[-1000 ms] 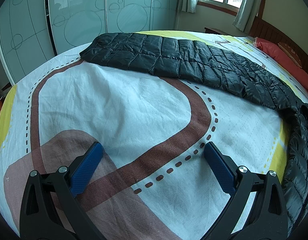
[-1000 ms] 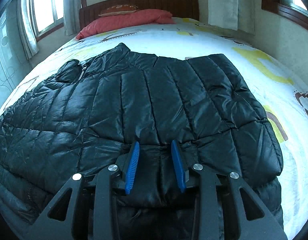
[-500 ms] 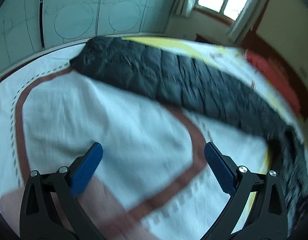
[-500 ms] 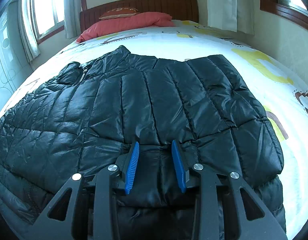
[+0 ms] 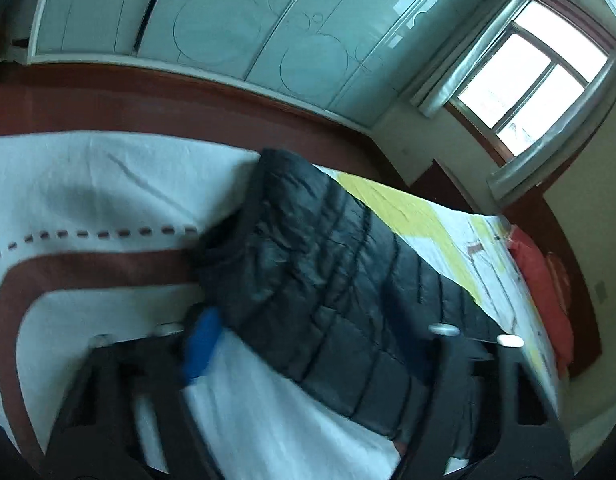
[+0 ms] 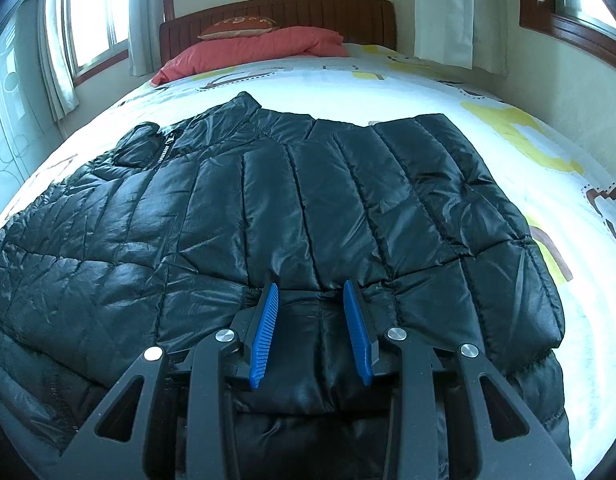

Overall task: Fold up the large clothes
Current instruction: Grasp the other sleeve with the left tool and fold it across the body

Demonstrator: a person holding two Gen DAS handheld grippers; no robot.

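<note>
A black quilted puffer jacket [image 6: 308, 208] lies spread on the bed. My right gripper [image 6: 314, 332] is shut on a bunched fold of its near hem, blue pads pressing the fabric on both sides. In the blurred, tilted left wrist view the jacket's long sleeve [image 5: 328, 280] runs across the bed. My left gripper [image 5: 308, 344] is open, straddling the sleeve near its cuff end; its left blue pad [image 5: 199, 344] is beside the sleeve, its right finger is dark and blurred over it.
The bed sheet [image 5: 87, 200] is white with brown road stripes and yellow patches. Red pillows [image 6: 259, 48] lie by the wooden headboard [image 6: 275, 12]. Glass wardrobe doors [image 5: 227, 28] stand past the bed's edge. Windows with curtains [image 6: 444, 8] line the walls.
My left gripper has swung and tilted fast toward the sleeve and now straddles it; earlier it hovered open over bare sheet. My right gripper holds the hem as before, almost still.
</note>
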